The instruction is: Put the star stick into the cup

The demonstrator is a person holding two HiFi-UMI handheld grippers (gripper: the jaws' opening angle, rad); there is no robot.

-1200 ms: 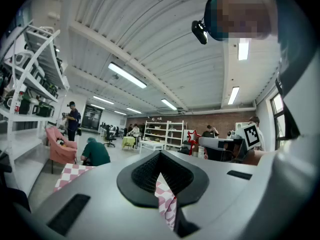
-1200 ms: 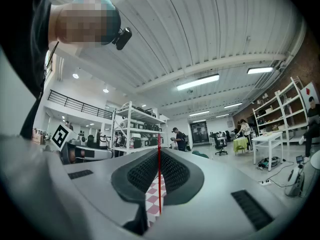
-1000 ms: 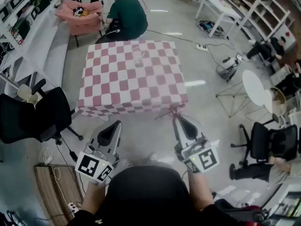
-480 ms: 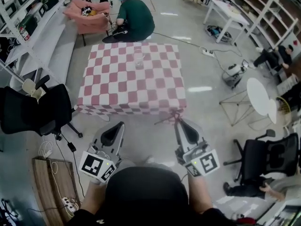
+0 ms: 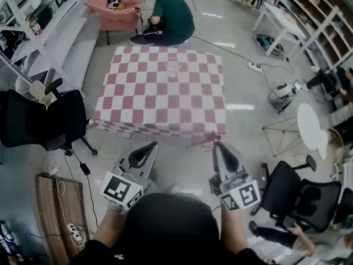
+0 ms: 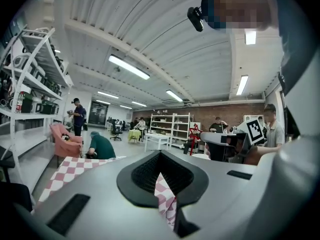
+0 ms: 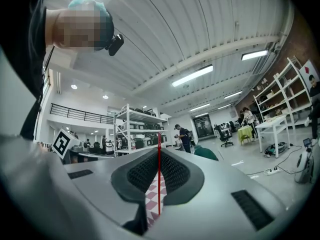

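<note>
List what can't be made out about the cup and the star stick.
Cup: head view, too small and clear to show whether it is empty.
Star stick: right gripper view shows only its shaft between the fingers; in the head view the star is tiny, blending into the checked cloth.

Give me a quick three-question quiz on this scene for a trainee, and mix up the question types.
1. True or false: the cup stands on the checked table.
2. Which gripper holds the star stick? A) left gripper B) right gripper C) neither
3. Fill in (near or far): the person in green crouches beyond the table's ____ edge, seen from the head view.

Key: 1 true; 2 B; 3 far.
</note>
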